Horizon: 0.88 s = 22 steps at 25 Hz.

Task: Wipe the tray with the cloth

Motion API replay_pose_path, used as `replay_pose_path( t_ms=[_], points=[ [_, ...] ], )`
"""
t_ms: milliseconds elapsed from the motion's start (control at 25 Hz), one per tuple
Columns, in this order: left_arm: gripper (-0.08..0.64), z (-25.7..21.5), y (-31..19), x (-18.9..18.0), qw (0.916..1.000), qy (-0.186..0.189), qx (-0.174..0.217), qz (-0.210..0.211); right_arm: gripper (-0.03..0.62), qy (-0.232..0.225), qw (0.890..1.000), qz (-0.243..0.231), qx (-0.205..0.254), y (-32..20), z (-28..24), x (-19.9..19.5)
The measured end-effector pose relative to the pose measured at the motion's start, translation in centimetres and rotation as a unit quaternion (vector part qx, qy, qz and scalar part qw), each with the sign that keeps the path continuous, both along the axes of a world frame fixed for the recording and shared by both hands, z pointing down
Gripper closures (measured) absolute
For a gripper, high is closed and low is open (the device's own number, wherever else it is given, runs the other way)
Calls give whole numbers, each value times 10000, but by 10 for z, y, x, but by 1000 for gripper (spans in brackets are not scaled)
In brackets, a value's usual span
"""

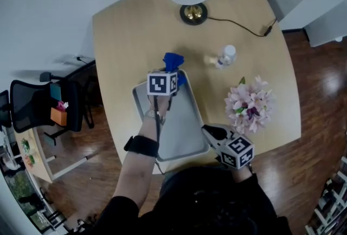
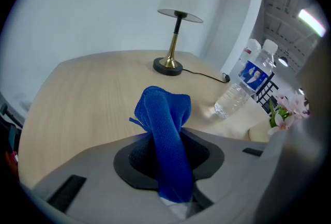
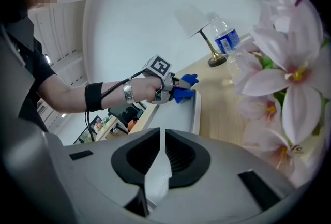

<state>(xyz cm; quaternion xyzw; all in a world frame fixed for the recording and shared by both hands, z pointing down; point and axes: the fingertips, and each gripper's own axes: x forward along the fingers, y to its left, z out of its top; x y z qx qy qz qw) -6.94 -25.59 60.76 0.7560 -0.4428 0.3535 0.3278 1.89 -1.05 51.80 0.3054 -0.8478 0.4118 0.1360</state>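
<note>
Nubbly blue cloth (image 2: 168, 135), a smooth matt grey tray (image 1: 179, 131), a pale wood-grain table (image 1: 135, 33), a clear plastic bottle (image 2: 235, 96) and a shiny brass-coloured lamp base (image 1: 193, 13).

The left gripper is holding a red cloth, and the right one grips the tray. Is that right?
No. The cloth in the left gripper is blue, not red, as the left gripper view shows. The right gripper grips the tray.
</note>
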Motion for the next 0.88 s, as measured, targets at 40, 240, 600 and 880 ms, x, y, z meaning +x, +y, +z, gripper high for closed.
replay_pose_path(
  t_ms=[40,240,600,880],
  points=[
    [445,0,-1,6,10000,17,1,19,557,-11,10000,7,-8,1,0,1],
    [446,-3,-2,38,9998,198,-39,93,558,-58,9999,68,-46,5,2,6],
    [445,0,23,56,9996,61,-151,-229,557,-113,9998,140,3,2,1,15],
    [445,0,47,63,9999,-47,-8,-148,557,-122,9996,224,79,8,-1,25]
  ],
)
